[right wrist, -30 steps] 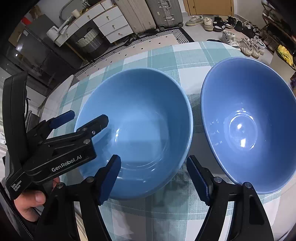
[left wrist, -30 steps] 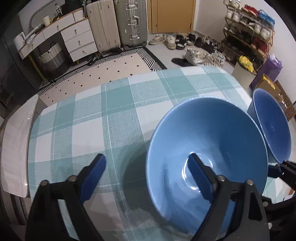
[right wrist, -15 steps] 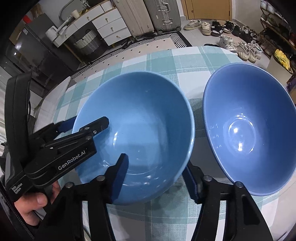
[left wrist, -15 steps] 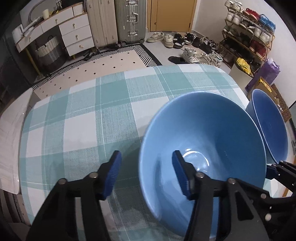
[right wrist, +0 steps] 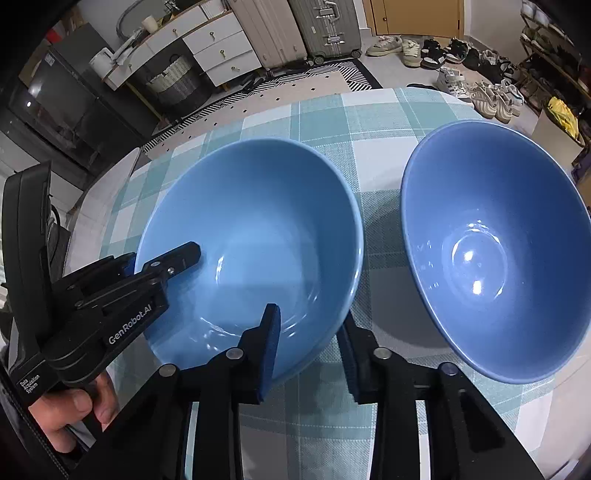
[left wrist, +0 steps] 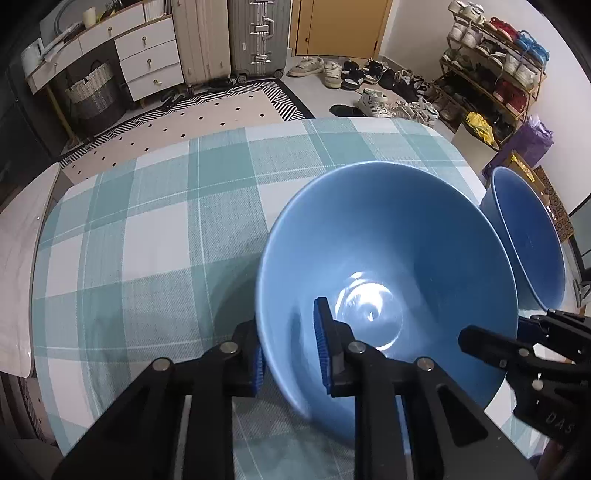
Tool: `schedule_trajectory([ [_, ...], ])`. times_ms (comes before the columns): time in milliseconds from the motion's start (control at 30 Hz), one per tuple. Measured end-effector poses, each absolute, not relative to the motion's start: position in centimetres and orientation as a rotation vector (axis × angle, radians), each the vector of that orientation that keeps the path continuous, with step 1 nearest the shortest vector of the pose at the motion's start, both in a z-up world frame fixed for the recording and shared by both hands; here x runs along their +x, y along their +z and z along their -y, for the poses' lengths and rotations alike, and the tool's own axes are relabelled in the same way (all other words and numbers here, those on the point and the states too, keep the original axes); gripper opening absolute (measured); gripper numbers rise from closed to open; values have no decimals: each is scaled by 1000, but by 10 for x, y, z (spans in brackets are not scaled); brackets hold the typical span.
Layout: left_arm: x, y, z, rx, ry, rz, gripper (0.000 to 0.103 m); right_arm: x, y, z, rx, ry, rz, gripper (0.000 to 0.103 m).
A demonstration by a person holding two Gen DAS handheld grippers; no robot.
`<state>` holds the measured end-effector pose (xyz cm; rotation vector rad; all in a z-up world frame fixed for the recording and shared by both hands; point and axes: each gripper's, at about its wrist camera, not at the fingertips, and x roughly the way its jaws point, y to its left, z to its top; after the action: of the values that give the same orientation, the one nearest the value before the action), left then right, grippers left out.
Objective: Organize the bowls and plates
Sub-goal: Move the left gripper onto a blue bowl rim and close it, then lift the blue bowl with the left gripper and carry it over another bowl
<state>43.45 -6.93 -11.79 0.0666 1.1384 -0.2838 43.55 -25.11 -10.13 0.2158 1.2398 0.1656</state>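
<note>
At the bottom of both views, we have the left tongs (left wrist: pixel 290 343) and the right tongs (right wrist: pixel 308 341), just closing, clenched on opposite sides of the near blue bowl's (right wrist: pixel 251 251) rim. It sits on the checked tabletop (left wrist: pixel 166 221). The second blue bowl (right wrist: pixel 495 251) stands beside it at frame right, unstacked, so we judge the organizing barely begun.

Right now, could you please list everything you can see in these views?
Bowls: two, blue, apart on the cloth; held bowl nearer the grippers, free bowl beside it.
Tablecloth: one, teal-and-white check, under both bowls.
Suitcases: two, beige and grey, at the far wall.
Shoes: many, mixed, on the far floor.
Left gripper: one, black with blue pads, shut on the held bowl's rim.
Right gripper: one, black with blue pads, jaws just been closing, same rim between them.
Hand: one, holding the left gripper.
</note>
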Motion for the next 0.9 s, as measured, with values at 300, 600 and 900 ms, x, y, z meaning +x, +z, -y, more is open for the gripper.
schedule_trajectory([
  [300, 416, -113, 65, 63, -283, -1142, 21, 426, -100, 249, 206, 166, -1247, 24],
  [600, 388, -114, 54, 60, -292, -1154, 21, 410, -95, 244, 200, 202, -1263, 22],
  [900, 371, -111, 43, 64, -302, -1139, 21, 392, -92, 231, 149, 235, -1263, 21],
])
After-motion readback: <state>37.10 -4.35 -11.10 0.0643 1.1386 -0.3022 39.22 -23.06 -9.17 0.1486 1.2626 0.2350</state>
